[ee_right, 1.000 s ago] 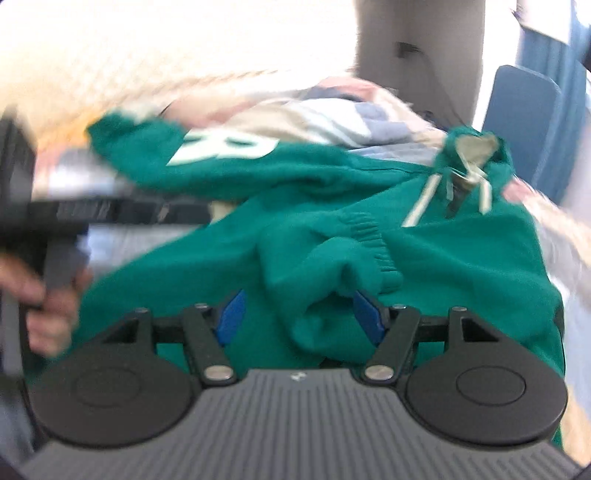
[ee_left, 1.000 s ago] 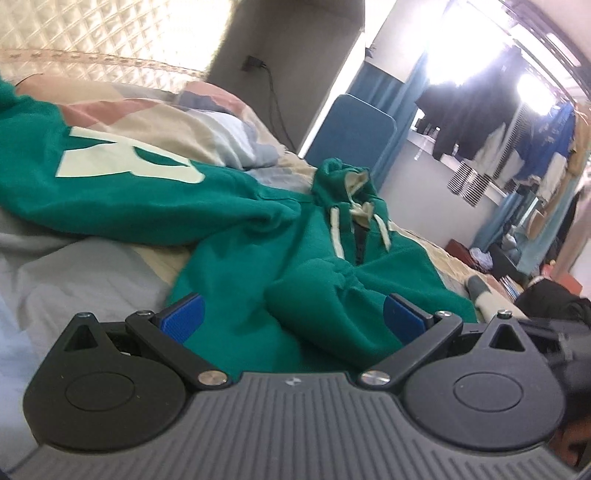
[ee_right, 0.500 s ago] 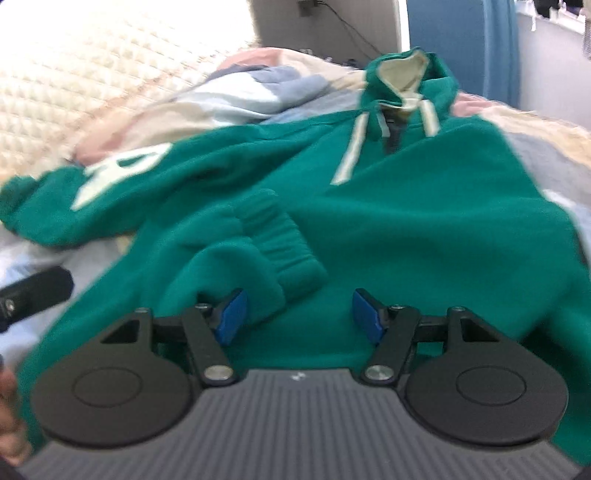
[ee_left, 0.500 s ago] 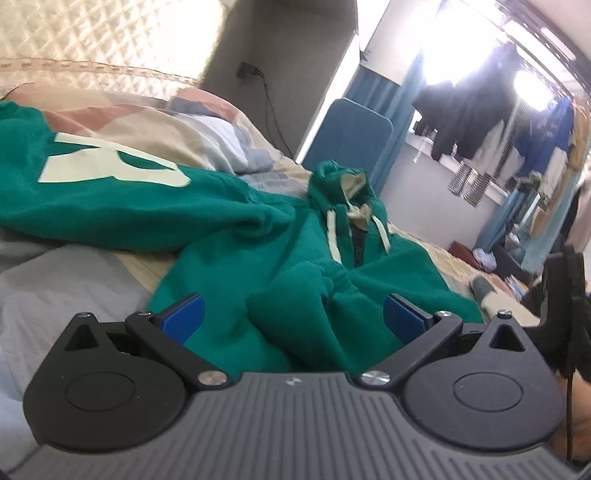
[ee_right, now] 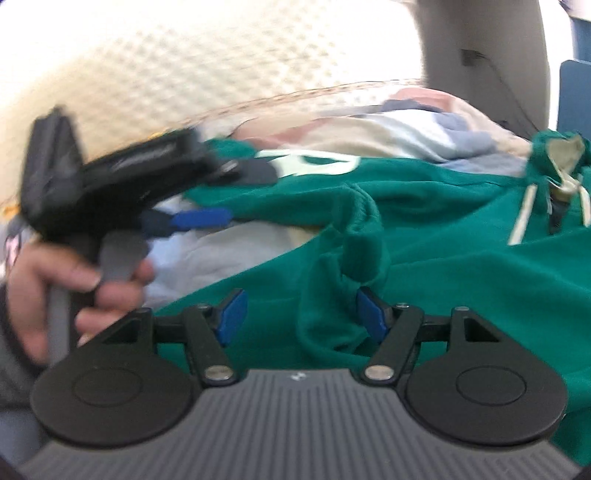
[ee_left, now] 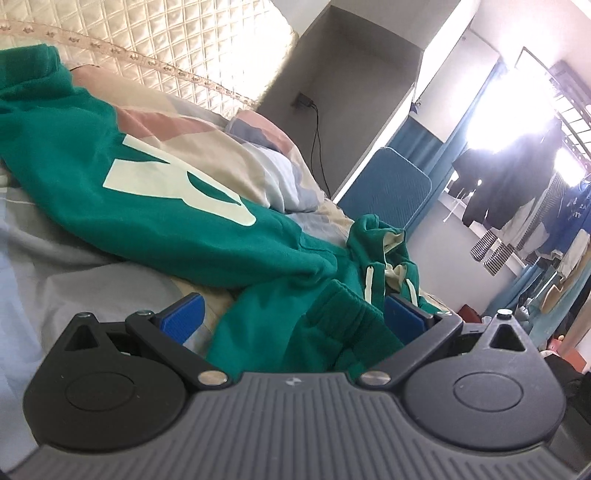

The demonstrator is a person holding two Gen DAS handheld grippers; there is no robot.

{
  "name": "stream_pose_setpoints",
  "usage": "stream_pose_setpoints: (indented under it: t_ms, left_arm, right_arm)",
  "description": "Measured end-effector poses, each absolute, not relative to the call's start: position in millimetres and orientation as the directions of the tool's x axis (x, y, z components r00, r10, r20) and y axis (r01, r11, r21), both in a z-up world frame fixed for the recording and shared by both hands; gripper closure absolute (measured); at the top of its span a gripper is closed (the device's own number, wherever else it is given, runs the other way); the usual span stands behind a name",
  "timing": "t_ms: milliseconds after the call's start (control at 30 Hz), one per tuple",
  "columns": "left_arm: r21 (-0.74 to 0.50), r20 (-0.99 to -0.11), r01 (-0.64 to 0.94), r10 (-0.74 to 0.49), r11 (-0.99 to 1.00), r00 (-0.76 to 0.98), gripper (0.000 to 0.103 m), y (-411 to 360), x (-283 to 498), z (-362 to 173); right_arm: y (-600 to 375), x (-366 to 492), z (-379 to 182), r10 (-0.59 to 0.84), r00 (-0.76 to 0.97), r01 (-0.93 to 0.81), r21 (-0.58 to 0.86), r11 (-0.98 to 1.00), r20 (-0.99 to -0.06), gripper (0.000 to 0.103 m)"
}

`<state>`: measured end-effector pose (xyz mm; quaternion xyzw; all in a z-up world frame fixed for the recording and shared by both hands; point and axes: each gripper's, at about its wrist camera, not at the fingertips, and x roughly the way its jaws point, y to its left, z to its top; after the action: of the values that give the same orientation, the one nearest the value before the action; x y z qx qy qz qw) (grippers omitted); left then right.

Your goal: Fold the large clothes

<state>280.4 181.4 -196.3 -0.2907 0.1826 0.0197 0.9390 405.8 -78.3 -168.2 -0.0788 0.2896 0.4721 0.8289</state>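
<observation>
A green hoodie with a cream letter print and cream drawstrings lies spread on the bed; it also shows in the right wrist view. My left gripper is open, and a ribbed green cuff bunches between its blue pads without being clamped. My right gripper is open over the hoodie body, with a bunched green sleeve fold between its pads. The left gripper appears blurred at the left of the right wrist view, held by a hand.
The bed has pale grey and beige sheets and a patchwork pillow against a quilted cream headboard. A blue chair stands beyond the bed. Clothes hang by the bright window at the right.
My left gripper has moved left and closer to the printed sleeve. My right gripper has swung left, so the left gripper and hand are back in its view. Both stay open.
</observation>
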Motion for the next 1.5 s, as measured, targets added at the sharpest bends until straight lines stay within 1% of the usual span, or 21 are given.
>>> stream_pose_setpoints:
  t_ms: [133, 267, 367, 433, 533, 600, 667, 700, 733, 800, 833, 1000, 1133, 1267, 1367, 1433, 1467, 1500]
  left_arm:
    - [-0.533, -0.356, -0.129, -0.083, 0.836, 0.931, 0.0, 178, 280, -195]
    - [-0.498, -0.362, -0.103, -0.098, 0.861, 0.927, 0.0, 166, 281, -194]
    - [-0.467, -0.367, -0.093, -0.097, 0.879, 0.925, 0.0, 159, 281, -195]
    - [-0.456, -0.379, -0.095, -0.096, 0.885, 0.921, 0.0, 156, 281, -195]
    - [-0.45, -0.397, -0.101, -0.097, 0.887, 0.913, 0.0, 154, 282, -198]
    - [-0.452, -0.408, -0.103, -0.103, 0.886, 0.907, 0.0, 154, 283, -200]
    - [-0.452, -0.422, -0.108, -0.105, 0.886, 0.901, 0.0, 152, 285, -202]
    - [-0.452, -0.426, -0.108, -0.108, 0.886, 0.898, 0.0, 152, 286, -203]
    - [-0.45, -0.431, -0.109, -0.109, 0.886, 0.896, 0.0, 151, 287, -204]
    - [-0.439, -0.445, -0.111, -0.109, 0.892, 0.889, 0.0, 148, 288, -206]
    - [-0.433, -0.448, -0.11, -0.108, 0.895, 0.887, 0.0, 147, 288, -207]
    - [-0.408, -0.457, -0.107, -0.102, 0.907, 0.884, 0.0, 142, 287, -208]
    - [-0.403, -0.463, -0.112, -0.097, 0.908, 0.881, 0.0, 141, 288, -208]
    - [-0.409, -0.463, -0.12, -0.092, 0.905, 0.882, 0.0, 143, 289, -208]
    - [-0.418, -0.465, -0.123, -0.096, 0.9, 0.88, 0.0, 143, 289, -209]
    - [-0.418, -0.464, -0.12, -0.098, 0.9, 0.88, 0.0, 142, 289, -209]
    - [-0.417, -0.463, -0.118, -0.099, 0.901, 0.881, 0.0, 142, 289, -208]
    - [-0.418, -0.462, -0.115, -0.101, 0.901, 0.881, 0.0, 142, 288, -208]
  right_arm:
    - [-84, 389, -165, 0.756, 0.315, -0.856, 0.172, 0.488, -0.574, 0.035]
    - [-84, 367, -152, 0.767, 0.282, -0.898, 0.122, 0.422, -0.577, 0.037]
    - [-91, 364, -145, 0.737, 0.33, -0.871, 0.112, 0.479, -0.589, 0.037]
    - [-102, 368, -142, 0.731, 0.354, -0.842, 0.142, 0.52, -0.583, 0.037]
    - [-119, 391, -145, 0.664, 0.439, -0.732, 0.187, 0.655, -0.606, 0.037]
    - [-135, 411, -152, 0.596, 0.483, -0.61, 0.242, 0.755, -0.641, 0.037]
    - [-158, 434, -164, 0.535, 0.507, -0.431, 0.338, 0.836, -0.676, 0.037]
    - [-174, 446, -171, 0.51, 0.515, -0.318, 0.399, 0.86, -0.688, 0.036]
    - [-185, 453, -178, 0.504, 0.52, -0.245, 0.444, 0.862, -0.69, 0.036]
    - [-205, 465, -190, 0.498, 0.522, -0.124, 0.516, 0.848, -0.693, 0.037]
    - [-210, 468, -195, 0.499, 0.526, -0.09, 0.538, 0.838, -0.689, 0.037]
    - [-225, 476, -210, 0.505, 0.513, 0.028, 0.602, 0.798, -0.694, 0.038]
    - [-236, 468, -206, 0.482, 0.5, 0.079, 0.592, 0.802, -0.72, 0.037]
    - [-249, 469, -201, 0.417, 0.525, 0.12, 0.549, 0.827, -0.742, 0.037]
    - [-250, 480, -212, 0.455, 0.535, 0.128, 0.6, 0.789, -0.712, 0.036]
    - [-241, 491, -220, 0.506, 0.522, 0.09, 0.635, 0.767, -0.686, 0.036]
    - [-236, 495, -222, 0.509, 0.531, 0.076, 0.637, 0.767, -0.677, 0.045]
    - [-233, 499, -222, 0.508, 0.539, 0.06, 0.632, 0.773, -0.672, 0.06]
